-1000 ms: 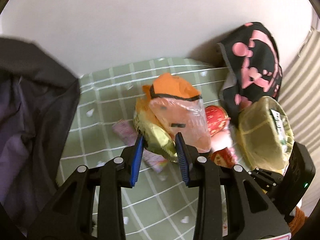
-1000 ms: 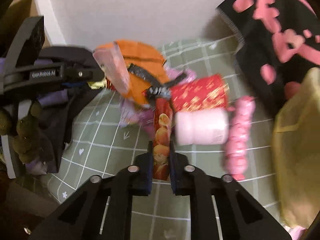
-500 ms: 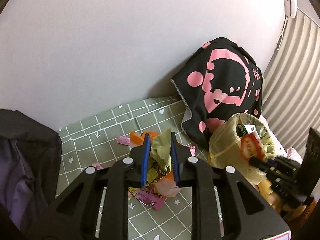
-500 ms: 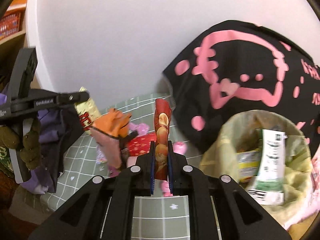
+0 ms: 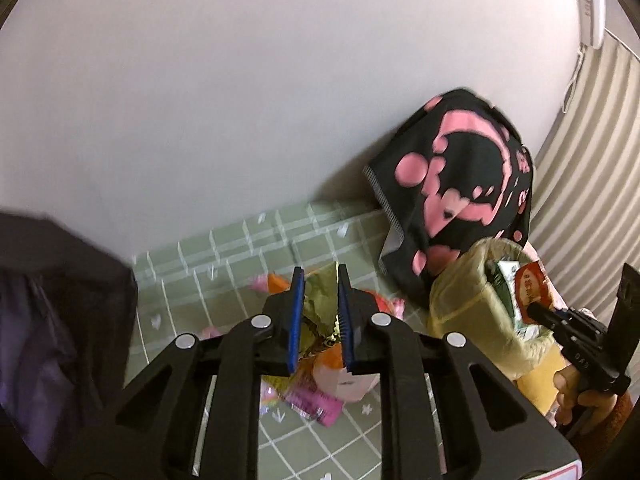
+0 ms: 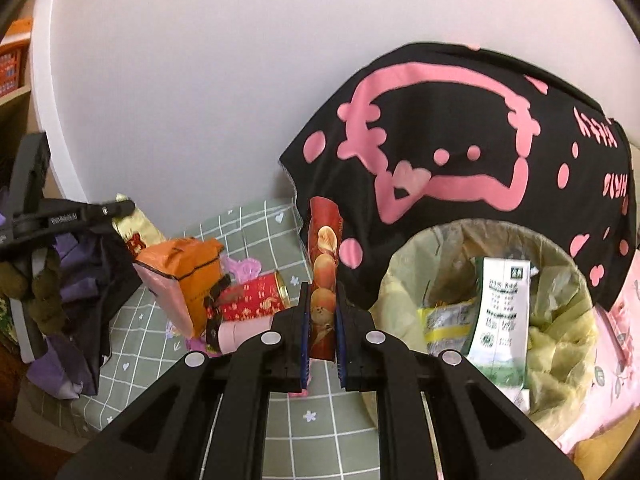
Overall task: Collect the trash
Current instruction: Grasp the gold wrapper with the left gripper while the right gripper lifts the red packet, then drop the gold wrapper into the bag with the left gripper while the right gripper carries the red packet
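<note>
We take the lined trash bin (image 6: 552, 364) as our landmark. Far to its left, in the right wrist view, dark clothes (image 6: 80, 280) hang over the edge of the green checked sheet (image 6: 248, 224). Next comes our left gripper (image 5: 320, 312); its jaws have just been closing and they now pinch a crumpled green-gold wrapper (image 5: 318, 304), with an orange bag (image 6: 188, 276) hanging under it, lifted off the sheet. Below this, left of the bin, a red can (image 6: 256, 296) and pink wrappers (image 5: 316, 404) lie in a loose pile. Between the pile and the bin's rim the sheet is bare, so there is some free room.

Our right gripper (image 6: 323, 328) is clenched on a long red snack packet (image 6: 324, 264), which stands upright just left of the bin's rim. The bin is open on top and holds a yellow wrapper (image 6: 444, 320) and a white receipt-like packet (image 6: 500, 312). Behind it, touching the wall, stands a black cloth with pink print (image 6: 460, 140). Right of the bin we see a striped curtain (image 5: 592, 184).
</note>
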Tool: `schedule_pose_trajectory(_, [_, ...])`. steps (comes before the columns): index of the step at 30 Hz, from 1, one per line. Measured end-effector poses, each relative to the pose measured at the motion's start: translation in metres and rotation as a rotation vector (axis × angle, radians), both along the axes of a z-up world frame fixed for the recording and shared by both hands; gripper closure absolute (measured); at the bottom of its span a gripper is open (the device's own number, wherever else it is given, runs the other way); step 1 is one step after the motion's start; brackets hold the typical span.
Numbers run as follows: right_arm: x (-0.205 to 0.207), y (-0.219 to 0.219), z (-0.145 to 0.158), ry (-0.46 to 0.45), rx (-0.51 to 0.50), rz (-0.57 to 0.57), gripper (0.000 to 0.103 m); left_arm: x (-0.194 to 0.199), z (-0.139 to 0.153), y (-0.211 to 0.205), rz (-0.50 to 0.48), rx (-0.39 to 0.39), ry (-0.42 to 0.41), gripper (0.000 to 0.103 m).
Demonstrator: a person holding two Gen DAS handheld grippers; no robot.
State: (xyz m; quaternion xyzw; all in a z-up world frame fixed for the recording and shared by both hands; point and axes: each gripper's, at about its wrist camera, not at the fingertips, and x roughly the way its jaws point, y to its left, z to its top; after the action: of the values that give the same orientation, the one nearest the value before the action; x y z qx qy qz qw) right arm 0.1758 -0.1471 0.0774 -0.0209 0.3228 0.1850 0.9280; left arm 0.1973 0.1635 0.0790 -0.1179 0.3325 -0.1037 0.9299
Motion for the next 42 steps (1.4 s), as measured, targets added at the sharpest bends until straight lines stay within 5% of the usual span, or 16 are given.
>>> schedule_pose_trajectory(11, [-0.001,-0.036,0.026,-0.073,-0.012,-0.075,0.092,0.005,0.068,-0.057,-0.113,-0.011,-0.159,0.088])
schedule_pose_trajectory(21, [-0.018,-0.097,0.044,-0.108,-0.034,-0.225,0.092,0.016,0.087,-0.143,-0.331,-0.097,-0.186,0.088])
schedule_pose_trajectory(35, [-0.039,-0.157,0.040,-0.091,-0.050,-0.392,0.092,0.046,0.058,-0.253,-0.612,-0.265,-0.044,0.088])
schedule_pose_trajectory(42, [-0.043,-0.179,0.032,-0.068,-0.042,-0.457,0.092,0.065,0.005,-0.323,-0.669,-0.086,0.086,0.088])
